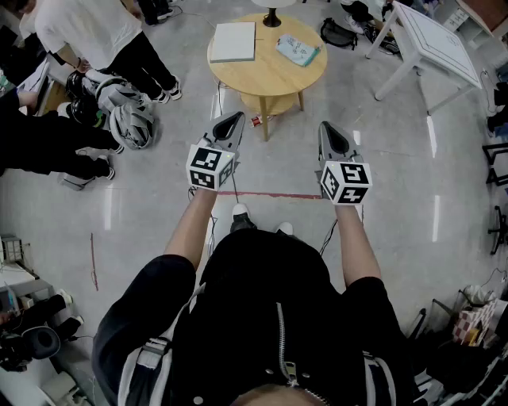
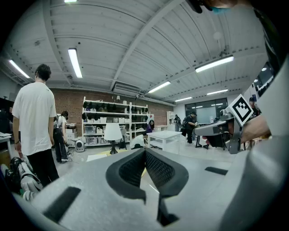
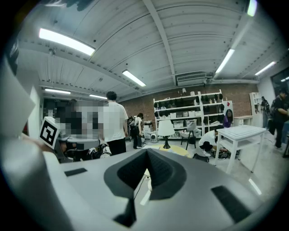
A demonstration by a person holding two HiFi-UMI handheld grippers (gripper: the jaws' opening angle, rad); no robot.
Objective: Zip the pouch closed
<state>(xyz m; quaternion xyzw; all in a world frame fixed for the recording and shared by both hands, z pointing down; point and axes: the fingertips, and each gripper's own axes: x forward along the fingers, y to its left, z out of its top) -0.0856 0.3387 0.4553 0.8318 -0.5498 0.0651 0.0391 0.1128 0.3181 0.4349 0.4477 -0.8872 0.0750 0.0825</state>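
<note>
Both tools are shut with nothing in them. The left tool [image 1: 236, 119] and the right tool [image 1: 325, 127] are matte grey plastic shells that taper to a point, each carrying a cube of black-and-white square markers. In the left gripper view, the left tool's [image 2: 145, 151] black pads, textured with a fine grid, meet at their tips above a rounded hollow. The right tool [image 3: 146, 151] looks the same in its own view.

Both are held over glossy grey floor in the middle of the head view, well apart from the round pale-wood desk [image 1: 270, 78] at upper centre. On it lies the pale blue-green soft pouch [image 1: 298, 50], crumpled and roughly rectangular, right of a flat white square pad [image 1: 233, 41]. Its zip is too small to make out.

A black lamp base [image 1: 272, 20] at the desk's far edge is cut off by the top of the frame. In both gripper views the closed pads hide most of the desk. A white rectangular table [image 1: 436, 40] stands at upper right, partly out of frame.
</note>
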